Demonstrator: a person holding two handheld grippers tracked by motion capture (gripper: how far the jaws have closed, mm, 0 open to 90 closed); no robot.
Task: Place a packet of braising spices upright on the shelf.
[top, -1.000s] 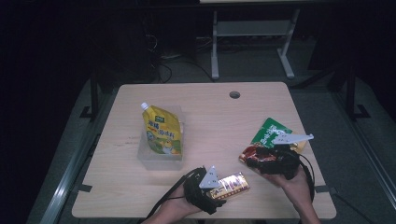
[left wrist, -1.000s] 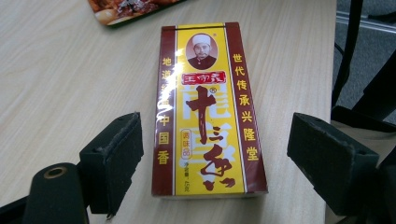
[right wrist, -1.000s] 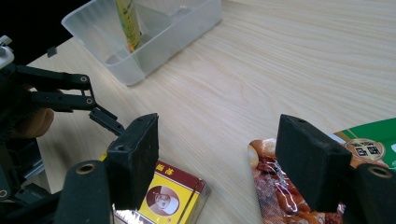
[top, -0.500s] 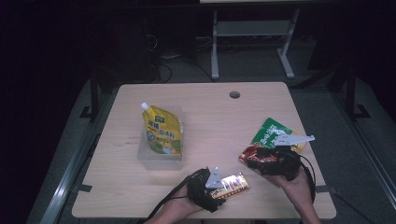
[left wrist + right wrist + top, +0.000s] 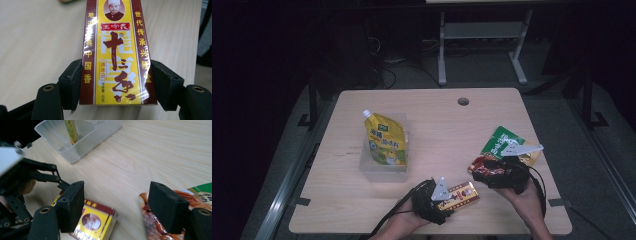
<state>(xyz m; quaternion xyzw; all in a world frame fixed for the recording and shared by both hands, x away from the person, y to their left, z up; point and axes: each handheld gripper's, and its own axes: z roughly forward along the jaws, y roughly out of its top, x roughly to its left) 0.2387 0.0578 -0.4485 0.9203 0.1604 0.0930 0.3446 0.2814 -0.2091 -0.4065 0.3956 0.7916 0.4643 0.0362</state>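
Our left gripper point(image 5: 116, 82) clamps the spice box point(image 5: 115, 50); our right gripper point(image 5: 120, 205) gapes empty. Slick wrap may slip.

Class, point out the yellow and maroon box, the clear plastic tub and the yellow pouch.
yellow and maroon box point(image 5: 116, 62), left gripper view, middle of its printed face.
clear plastic tub point(image 5: 82, 147), right gripper view, its near wall.
yellow pouch point(image 5: 385, 142), high view, its printed front.

A yellow and maroon spice box point(image 5: 116, 52), wrapped in clear film and printed with Chinese characters, lies flat near the table's near edge, clamped at its end between black jaws.
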